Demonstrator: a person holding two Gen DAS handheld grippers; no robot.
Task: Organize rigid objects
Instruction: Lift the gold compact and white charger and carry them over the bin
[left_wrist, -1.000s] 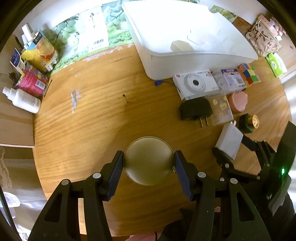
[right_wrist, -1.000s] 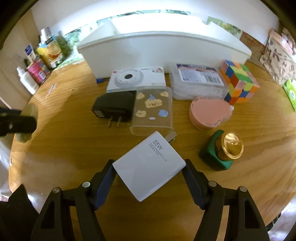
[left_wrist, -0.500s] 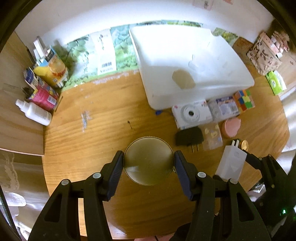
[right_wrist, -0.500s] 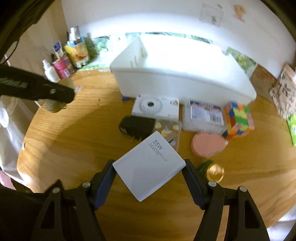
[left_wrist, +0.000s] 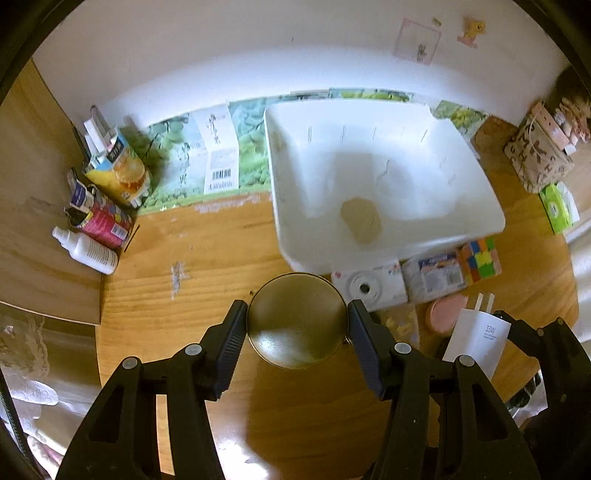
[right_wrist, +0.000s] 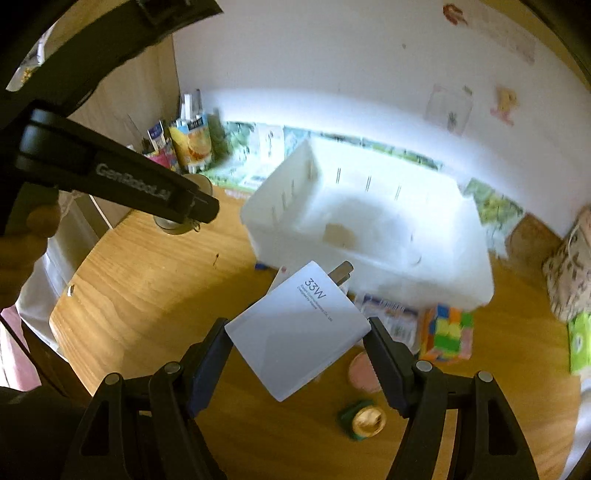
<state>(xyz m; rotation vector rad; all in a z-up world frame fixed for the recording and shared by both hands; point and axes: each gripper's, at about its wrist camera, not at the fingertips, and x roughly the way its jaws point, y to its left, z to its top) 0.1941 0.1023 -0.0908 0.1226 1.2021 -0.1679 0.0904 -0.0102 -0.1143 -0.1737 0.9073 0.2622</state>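
My left gripper is shut on a round brass-coloured tin and holds it high above the wooden table, near the front left corner of the white bin. My right gripper is shut on a white 33W charger, prongs pointing forward, held above the table in front of the bin. The charger also shows in the left wrist view. The left gripper shows from the side in the right wrist view.
In front of the bin lie a white camera, a clear packet, a colour cube, a pink disc and a green-and-gold bottle. Cartons and bottles crowd the back left. A patterned box sits right.
Both grippers have risen well above the table with their objects and moved toward the white bin, whose inside now shows from above.
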